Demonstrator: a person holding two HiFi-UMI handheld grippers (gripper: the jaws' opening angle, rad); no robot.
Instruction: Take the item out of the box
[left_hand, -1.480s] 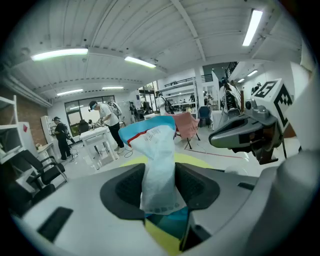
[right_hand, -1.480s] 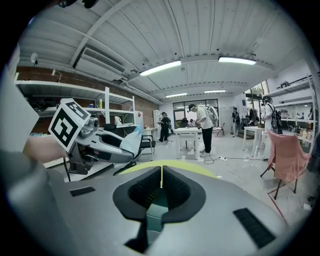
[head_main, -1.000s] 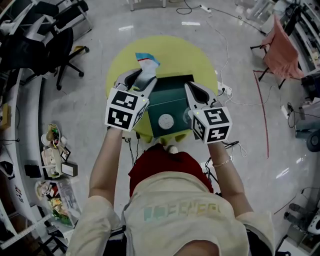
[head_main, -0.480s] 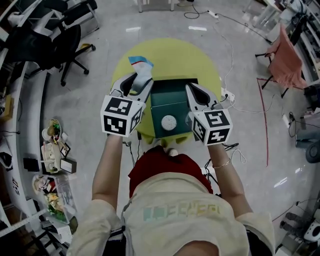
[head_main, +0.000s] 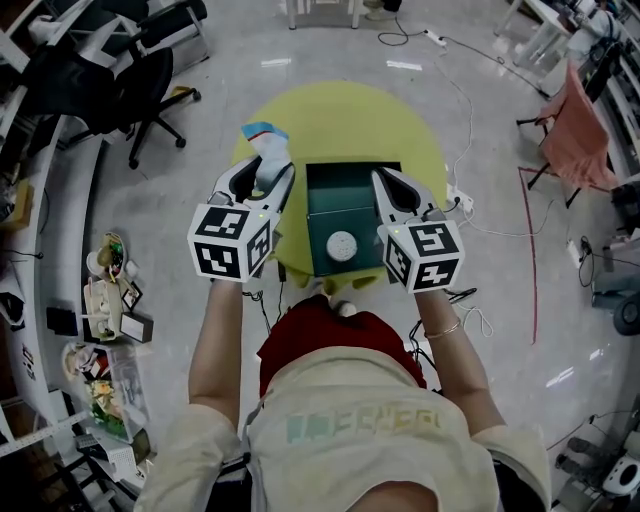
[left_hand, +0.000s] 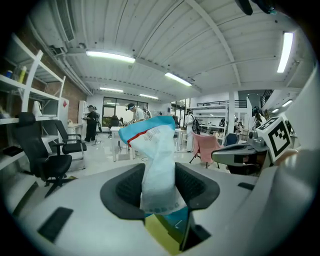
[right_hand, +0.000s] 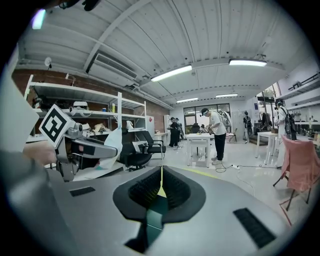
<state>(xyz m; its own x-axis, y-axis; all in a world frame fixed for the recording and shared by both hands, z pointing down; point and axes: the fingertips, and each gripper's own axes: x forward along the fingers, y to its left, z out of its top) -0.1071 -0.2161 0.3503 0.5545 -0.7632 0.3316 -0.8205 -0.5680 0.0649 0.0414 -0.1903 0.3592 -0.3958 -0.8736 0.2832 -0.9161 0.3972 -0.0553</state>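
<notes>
Left gripper (left_hand: 159, 189) clamps a white-and-blue pouch (left_hand: 156, 155) left of the green box (head_main: 345, 195). Right gripper (right_hand: 160, 192) has its jaws together, beside the box.

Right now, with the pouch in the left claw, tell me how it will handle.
The pouch looks floppy: it creases and narrows where the left claw pinches it. Probably light, since its free top stands up unsupported. Its smooth film may slip, so hold firm.

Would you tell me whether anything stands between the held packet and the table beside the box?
Nothing visible does: the packet, clamped in the left gripper, is outside the green box, above bare yellow table.
</notes>
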